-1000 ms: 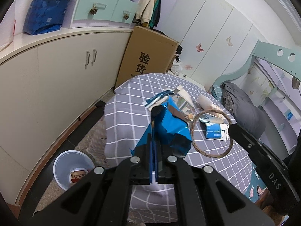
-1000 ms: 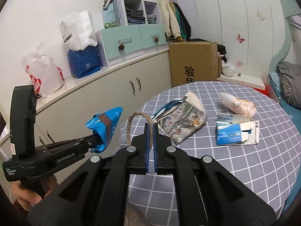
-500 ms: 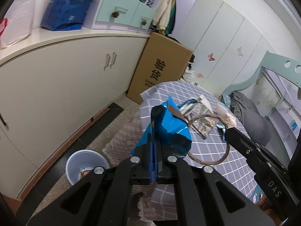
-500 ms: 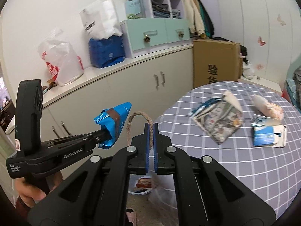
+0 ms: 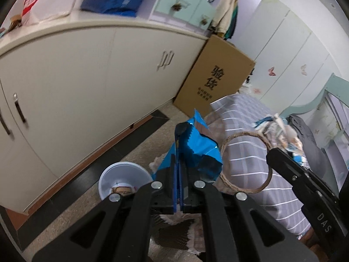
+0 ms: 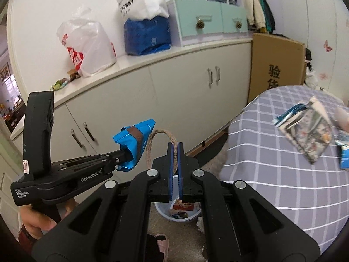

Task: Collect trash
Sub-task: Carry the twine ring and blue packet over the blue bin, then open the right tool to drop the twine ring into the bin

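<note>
Two claws clamped shut | left claw (image 5: 179, 170) gripped blue wrapper (image 5: 196, 146) | right claw (image 6: 175, 163) gripped rope ring (image 6: 152, 144) | best released squarely over bin (image 6: 162, 212)

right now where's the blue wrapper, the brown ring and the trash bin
blue wrapper (image 5: 197, 147), left wrist view, on its shiny middle panel above the jaws
brown ring (image 5: 244, 133), left wrist view, on the top arc of the loop
trash bin (image 5: 109, 173), left wrist view, on its pale left inner wall

Far ahead of the jaws, a cardboard box (image 5: 214, 78) stands against cream cabinets (image 6: 174, 91). Above them, a white bag (image 6: 87, 45), blue bag (image 6: 147, 36) and mint drawers (image 6: 209, 19).
</note>
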A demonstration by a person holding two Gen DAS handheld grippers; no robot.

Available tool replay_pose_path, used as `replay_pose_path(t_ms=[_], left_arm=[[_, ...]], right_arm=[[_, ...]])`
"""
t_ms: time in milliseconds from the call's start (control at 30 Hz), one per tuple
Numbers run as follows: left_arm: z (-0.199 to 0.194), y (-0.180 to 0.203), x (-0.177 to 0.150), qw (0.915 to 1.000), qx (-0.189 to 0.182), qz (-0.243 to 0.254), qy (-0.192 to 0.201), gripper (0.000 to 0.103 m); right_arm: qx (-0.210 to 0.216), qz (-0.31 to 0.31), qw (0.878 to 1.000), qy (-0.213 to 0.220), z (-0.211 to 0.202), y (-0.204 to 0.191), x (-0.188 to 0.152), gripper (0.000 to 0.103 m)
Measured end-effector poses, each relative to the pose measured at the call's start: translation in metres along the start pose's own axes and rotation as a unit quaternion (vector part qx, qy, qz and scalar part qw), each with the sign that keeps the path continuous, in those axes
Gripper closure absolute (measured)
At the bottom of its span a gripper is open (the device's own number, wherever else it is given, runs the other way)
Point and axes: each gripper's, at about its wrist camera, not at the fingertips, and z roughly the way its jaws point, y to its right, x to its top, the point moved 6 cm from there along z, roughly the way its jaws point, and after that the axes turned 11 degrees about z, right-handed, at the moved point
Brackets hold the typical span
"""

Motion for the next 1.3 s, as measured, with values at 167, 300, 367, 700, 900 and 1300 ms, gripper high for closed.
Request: replay_pose_path(t_ms=[167, 300, 367, 700, 900, 1300], left_arm=[[0.023, -0.024, -0.011, 0.9995, 0.008, -0.017, -0.026, 0.101], [0.043, -0.04, -0.023, 0.9984, 0.012, -0.028, -0.048, 0.101], [0.053, -0.048, -0.03, 0.9976, 0.015, -0.034, -0.059, 0.101], [0.091, -0.081, -0.056, 0.9929, 0.022, -0.054, -0.103, 0.101], [0.108, -0.088, -0.064, 0.9905, 0.024, -0.061, -0.121, 0.101], [0.124, -0.098, -0.071, 0.9881, 0.022, -0.067, -0.136, 0.101]], right_arm=[[-0.002, -0.002, 1.0, -0.025, 0.032, -0.004, -0.01, 0.1], [-0.005, -0.002, 0.999, -0.044, 0.055, -0.003, -0.018, 0.1], [-0.007, -0.002, 0.998, -0.056, 0.066, -0.002, -0.024, 0.1], [-0.016, -0.009, 0.995, -0.098, 0.112, 0.002, -0.047, 0.1], [-0.021, -0.011, 0.993, -0.113, 0.129, 0.005, -0.051, 0.1], [-0.016, -0.002, 0.991, -0.129, 0.164, 0.01, -0.057, 0.098]])
